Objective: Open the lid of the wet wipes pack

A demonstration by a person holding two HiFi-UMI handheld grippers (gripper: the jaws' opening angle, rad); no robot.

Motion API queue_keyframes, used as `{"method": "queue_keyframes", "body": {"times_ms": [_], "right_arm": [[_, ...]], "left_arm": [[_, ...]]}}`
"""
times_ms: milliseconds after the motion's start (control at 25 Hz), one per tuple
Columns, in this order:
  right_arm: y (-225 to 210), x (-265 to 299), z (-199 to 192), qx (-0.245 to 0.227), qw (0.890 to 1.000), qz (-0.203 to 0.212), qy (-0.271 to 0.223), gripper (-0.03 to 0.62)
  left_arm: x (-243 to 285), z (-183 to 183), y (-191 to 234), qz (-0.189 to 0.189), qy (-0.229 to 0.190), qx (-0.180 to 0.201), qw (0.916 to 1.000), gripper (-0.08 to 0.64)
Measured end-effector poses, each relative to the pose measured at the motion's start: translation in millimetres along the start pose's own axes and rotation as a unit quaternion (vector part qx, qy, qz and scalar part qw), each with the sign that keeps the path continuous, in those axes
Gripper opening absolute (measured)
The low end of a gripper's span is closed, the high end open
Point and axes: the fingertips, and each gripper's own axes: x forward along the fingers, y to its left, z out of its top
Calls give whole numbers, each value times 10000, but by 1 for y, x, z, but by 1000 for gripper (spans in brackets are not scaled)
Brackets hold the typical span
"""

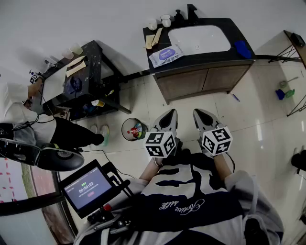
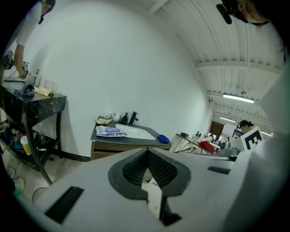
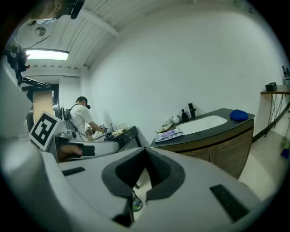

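Observation:
The wet wipes pack (image 1: 166, 55) lies flat, lid down, on the dark vanity counter (image 1: 191, 60), left of the white sink (image 1: 200, 38). It is white with a purple label, and it shows far off in the left gripper view (image 2: 110, 131) and in the right gripper view (image 3: 169, 134). My left gripper (image 1: 171, 113) and right gripper (image 1: 197, 112) hang side by side over the tiled floor, well short of the vanity. Both point toward it. Each has its jaws meeting at the tip with nothing between them, as the left gripper (image 2: 147, 149) and right gripper (image 3: 145, 149) show close up.
A blue cloth (image 1: 243, 49) lies on the counter's right end; cups (image 1: 159, 22) and a faucet (image 1: 191, 12) stand at its back. A black side table (image 1: 91, 72) with another person (image 1: 14, 110) is at left. A round bin (image 1: 134, 129) sits on the floor.

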Motion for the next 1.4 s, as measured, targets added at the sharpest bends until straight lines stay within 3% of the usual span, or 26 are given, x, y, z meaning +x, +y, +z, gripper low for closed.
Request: {"method": "queue_keyframes", "body": {"times_ms": [360, 960, 1200, 1400], "right_arm": [[-15, 22, 4, 105, 9999, 2, 41, -2], [-81, 182, 72, 211, 9992, -166, 294, -2], [-94, 233, 88, 235, 9986, -252, 391, -2], [-114, 249, 99, 105, 9972, -383, 632, -2]], "left_arm": [[26, 3, 12, 6, 110, 34, 9999, -2], [160, 92, 132, 28, 148, -180, 9997, -2], [203, 104, 177, -24, 342, -298, 9990, -2], [233, 94, 200, 45, 541, -661, 9963, -2]]}}
